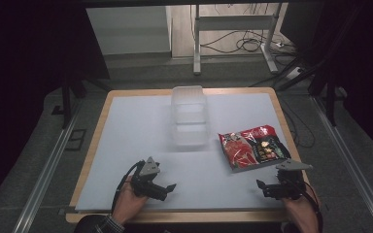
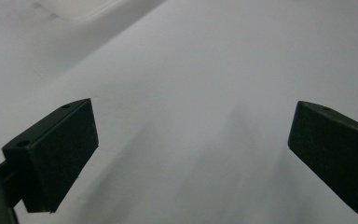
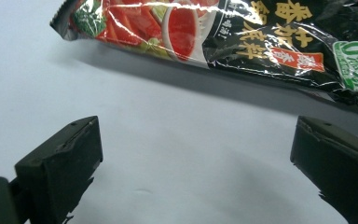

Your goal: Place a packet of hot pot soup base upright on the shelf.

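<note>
A red and black snack packet [image 1: 252, 147] lies flat on the right side of the white table top [image 1: 141, 131]. A clear plastic container [image 1: 190, 115] stands at the middle back. My left gripper [image 1: 167, 189] rests near the front left, open, jaws wide with nothing between them [image 2: 191, 149]; a corner of the clear container [image 2: 81, 7] is at the top edge. My right gripper [image 1: 264, 187] sits at the front right, just in front of the packet, open and empty [image 3: 196, 168]. The packet [image 3: 223, 37] lies a short way beyond its jaws.
The table has a wooden rim [image 1: 99, 121]. Beyond it stand a metal frame [image 1: 233, 24] and loose cables [image 1: 245, 43] on the floor. Dark curtains flank both sides. A metal rail [image 1: 48, 165] runs along the floor at the left.
</note>
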Motion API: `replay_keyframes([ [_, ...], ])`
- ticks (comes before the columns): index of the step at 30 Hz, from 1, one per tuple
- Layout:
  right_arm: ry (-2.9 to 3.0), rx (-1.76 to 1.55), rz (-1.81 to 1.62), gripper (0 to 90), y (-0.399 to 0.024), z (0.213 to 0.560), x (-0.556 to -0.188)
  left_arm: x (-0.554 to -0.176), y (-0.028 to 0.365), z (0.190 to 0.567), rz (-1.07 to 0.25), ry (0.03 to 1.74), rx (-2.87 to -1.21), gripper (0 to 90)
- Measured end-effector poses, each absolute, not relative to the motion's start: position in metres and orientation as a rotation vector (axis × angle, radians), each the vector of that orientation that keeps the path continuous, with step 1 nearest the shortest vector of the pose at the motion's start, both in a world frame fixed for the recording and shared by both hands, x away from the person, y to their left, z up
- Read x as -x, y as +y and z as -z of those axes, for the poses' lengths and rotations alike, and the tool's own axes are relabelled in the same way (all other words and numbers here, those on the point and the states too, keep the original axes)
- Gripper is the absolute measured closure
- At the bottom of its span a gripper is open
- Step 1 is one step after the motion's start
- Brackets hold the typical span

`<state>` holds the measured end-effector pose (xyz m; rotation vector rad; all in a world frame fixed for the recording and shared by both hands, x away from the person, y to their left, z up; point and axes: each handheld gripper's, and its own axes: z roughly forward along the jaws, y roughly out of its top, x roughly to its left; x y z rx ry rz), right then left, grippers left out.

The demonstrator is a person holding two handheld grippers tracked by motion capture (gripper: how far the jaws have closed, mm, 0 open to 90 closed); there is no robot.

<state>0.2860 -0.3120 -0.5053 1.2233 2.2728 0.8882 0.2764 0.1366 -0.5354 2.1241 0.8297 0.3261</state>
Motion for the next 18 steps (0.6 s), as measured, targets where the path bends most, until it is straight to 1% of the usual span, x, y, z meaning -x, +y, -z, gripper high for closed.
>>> replay_keyframes([
  [13,2.287,-1.194,-0.96,1.7,-0.315,0.5061,-0.2875,-0.2789,0.1338,0.5344,-0.285,0.843,-2.128,2.0],
  [18,2.296,-1.191,-0.96,1.7,-0.3147,0.5068,-0.2879,-0.2785,0.1324,0.5347,-0.294,0.844,-2.141,2.0],
])
